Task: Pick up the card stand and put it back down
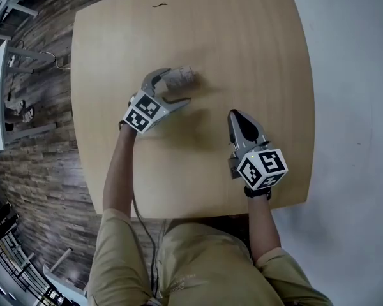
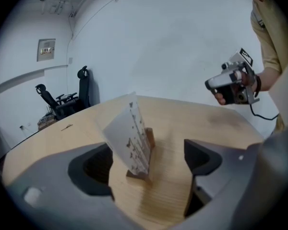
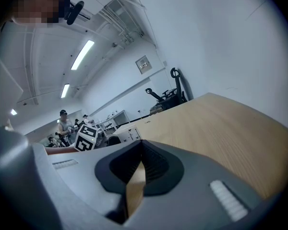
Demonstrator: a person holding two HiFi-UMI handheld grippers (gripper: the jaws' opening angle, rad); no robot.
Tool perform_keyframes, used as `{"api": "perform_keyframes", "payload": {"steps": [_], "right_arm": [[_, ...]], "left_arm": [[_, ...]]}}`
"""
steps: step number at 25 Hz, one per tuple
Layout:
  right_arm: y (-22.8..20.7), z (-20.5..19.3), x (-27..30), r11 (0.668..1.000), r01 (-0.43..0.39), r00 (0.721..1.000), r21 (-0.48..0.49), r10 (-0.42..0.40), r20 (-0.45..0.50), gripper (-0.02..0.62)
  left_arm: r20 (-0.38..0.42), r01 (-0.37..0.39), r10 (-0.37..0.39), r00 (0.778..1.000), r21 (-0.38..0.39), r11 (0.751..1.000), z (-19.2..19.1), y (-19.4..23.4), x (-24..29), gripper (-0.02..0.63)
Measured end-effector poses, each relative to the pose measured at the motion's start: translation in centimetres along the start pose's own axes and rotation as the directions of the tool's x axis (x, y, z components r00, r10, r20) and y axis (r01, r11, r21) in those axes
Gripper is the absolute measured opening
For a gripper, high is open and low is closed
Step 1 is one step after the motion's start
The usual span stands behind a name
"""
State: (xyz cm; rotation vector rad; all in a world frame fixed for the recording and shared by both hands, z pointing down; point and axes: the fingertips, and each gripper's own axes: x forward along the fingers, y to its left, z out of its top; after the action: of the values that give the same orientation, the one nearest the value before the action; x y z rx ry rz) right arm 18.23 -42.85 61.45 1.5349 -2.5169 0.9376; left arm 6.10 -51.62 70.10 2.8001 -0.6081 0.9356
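Wide bare stretch of wooden table point(image 1: 255, 43) across the upper and right part of the head view, open for passage. Single obstacle left of centre: card stand point(image 1: 179, 77), standing between the spread jaws of the left gripper point(image 1: 177, 88), gaps either side. Right gripper point(image 1: 237, 118) lower right of centre, well apart, bare wood between.

Setting: open-plan office or lab room. Evidence: pale wooden table point(image 1: 255, 56), office chairs point(image 2: 62, 98) against a white wall, ceiling strip lights point(image 3: 81, 55), plank floor point(image 1: 45, 164). People point(image 3: 63, 123) at far desks, possibly other workstations; too small to confirm.
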Motion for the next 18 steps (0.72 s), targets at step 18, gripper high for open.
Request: {"api": "perform_keyframes", "payload": {"steps": [18], "right_arm": [[7.7, 2.1, -11.9, 0.998, -0.063, 0.995, -0.031, 0.066, 0.081, 0.005]], "left_arm": [[0.111, -0.219, 0.255, 0.961, -0.266, 0.939, 6.7, -12.0, -13.3, 0.528]]}}
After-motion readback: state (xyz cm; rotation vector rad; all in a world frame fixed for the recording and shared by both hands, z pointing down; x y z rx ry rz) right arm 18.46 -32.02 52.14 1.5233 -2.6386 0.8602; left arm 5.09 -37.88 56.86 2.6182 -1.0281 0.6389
